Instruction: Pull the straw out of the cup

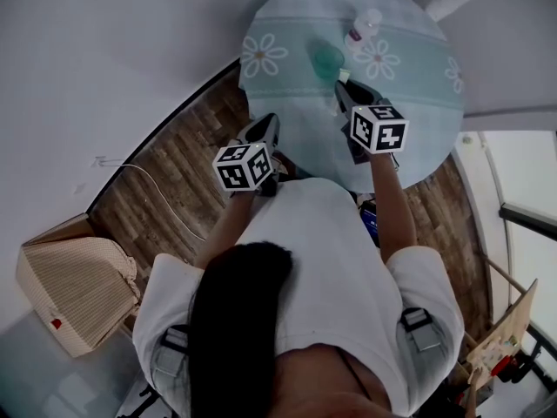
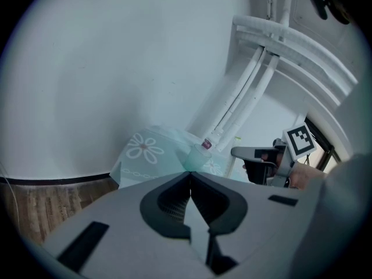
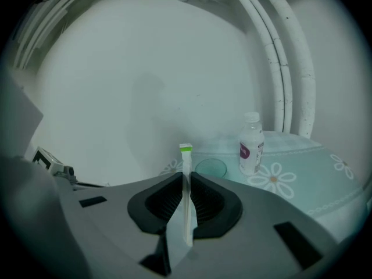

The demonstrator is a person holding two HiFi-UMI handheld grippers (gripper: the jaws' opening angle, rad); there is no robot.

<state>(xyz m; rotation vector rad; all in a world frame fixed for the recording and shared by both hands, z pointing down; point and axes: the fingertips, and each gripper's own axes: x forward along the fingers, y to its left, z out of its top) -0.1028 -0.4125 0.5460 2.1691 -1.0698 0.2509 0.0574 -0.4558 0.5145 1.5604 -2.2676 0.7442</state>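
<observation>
Your right gripper (image 3: 186, 178) is clamped on the straw (image 3: 186, 205), which stands upright between its jaws with the green tip above them (out of the cup (image 3: 210, 167) beyond). Your left gripper (image 2: 190, 179) has its jaws together on nothing.

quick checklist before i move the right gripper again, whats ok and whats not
1. Straw gripped by the right gripper: ok, fingers shut on it, green tip sticking out past them.
2. Straw out of the cup: ok, the cup shows no straw in it and stands beyond the fingers.
3. Cup upright on the table: ok.
4. Bottle out of the way: ok, upright beside the cup, apart from the gripper.
5. Left gripper free: ok, fingers shut with nothing between them.
6. Straw firm enough not to slip: cannot tell.
</observation>
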